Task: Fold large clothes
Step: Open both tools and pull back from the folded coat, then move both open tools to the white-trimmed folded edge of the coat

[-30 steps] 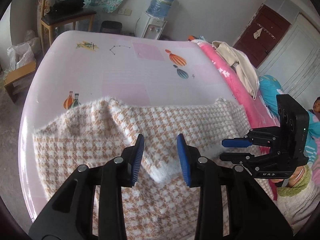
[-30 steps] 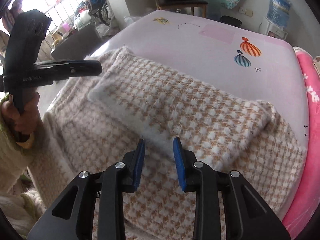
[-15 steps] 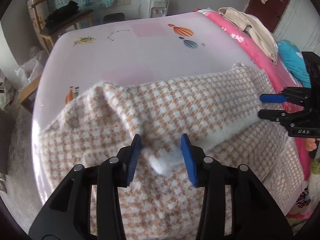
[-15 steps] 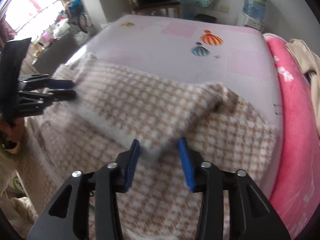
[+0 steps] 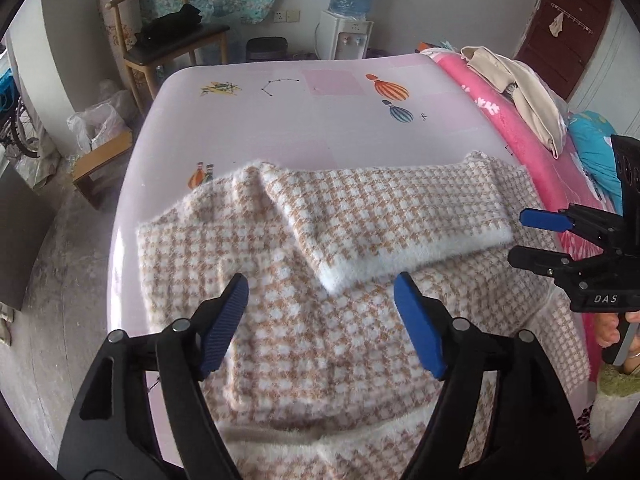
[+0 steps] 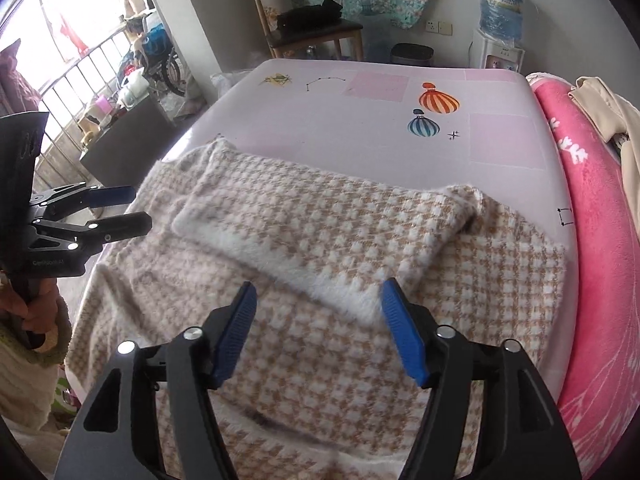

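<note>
A tan-and-white houndstooth knit garment [image 5: 320, 340] lies spread on the pink sheet [image 5: 320, 120]. Its far part is folded toward me as a flap [image 5: 392, 216] with a fuzzy white edge, lying flat on the body [image 6: 304, 360]. My left gripper [image 5: 321, 286] hovers just short of that edge's left corner, jaws opening, nothing between them. It also shows at the left of the right wrist view [image 6: 138, 208]. My right gripper [image 6: 320, 288] hangs over the flap's [image 6: 320, 232] right end, jaws opening and empty. In the left wrist view the right gripper [image 5: 520, 236] sits at the right.
A pink blanket [image 5: 500, 112] with a beige cloth [image 5: 520, 92] on it borders the sheet on the right. Beyond the far edge stand a wooden chair [image 5: 176, 40] and a water dispenser [image 5: 348, 36]. A person's hand [image 5: 612, 328] holds the right gripper.
Both grippers let go of the flap's white edge, spread their jaws wide and drew back and up. The flap now lies flat on the garment.
</note>
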The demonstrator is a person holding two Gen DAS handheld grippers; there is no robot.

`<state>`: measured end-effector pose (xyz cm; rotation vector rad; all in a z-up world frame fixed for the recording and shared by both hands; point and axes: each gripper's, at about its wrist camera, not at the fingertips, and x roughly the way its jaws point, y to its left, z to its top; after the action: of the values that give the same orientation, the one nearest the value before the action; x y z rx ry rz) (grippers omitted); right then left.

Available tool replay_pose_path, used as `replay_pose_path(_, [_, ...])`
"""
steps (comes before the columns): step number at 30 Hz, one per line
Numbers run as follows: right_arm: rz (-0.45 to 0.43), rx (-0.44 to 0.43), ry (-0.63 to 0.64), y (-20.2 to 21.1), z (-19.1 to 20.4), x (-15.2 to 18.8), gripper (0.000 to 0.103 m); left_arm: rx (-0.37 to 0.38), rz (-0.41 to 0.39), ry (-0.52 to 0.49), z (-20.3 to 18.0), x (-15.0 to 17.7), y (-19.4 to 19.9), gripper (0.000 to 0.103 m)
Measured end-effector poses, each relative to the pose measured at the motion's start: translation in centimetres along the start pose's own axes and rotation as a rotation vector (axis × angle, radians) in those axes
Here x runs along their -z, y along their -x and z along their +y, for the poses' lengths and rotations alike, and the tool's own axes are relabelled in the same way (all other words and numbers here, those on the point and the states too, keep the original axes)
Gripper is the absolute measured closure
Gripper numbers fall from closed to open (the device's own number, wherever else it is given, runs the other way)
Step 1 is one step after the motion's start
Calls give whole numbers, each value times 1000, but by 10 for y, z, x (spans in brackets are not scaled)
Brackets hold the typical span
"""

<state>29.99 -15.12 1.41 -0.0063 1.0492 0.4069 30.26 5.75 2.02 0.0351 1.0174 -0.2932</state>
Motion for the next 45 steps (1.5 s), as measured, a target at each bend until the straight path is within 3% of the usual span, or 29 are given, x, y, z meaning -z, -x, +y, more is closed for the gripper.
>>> replay_pose_path(3, [-7,-15,-14,16,8,18,24,-36,-36,39,16,18,24,22])
replay_pose_path(9, [-7,-32,-70,43,18,57,23,-84,-54,138,45,64,59,20])
replay_pose_path(19, [18,47,-19,46,64,111,14,-159,-40,200,56,145,77,19])
replay_pose_path(27, [83,126,9,5,84,145,6,-129,-45,232,58,171,74,19])
replay_pose_path(33, [80,99,-35,2,76,149,6,-60,-111,227,55,168,76,20])
replay_pose_path(35, [76,91,-39,1,74,150,6,-42,-131,226,54,163,75,23])
replay_pose_path(45, [85,80,-49,0,73,149,6,56,-94,285,68,150,44,62])
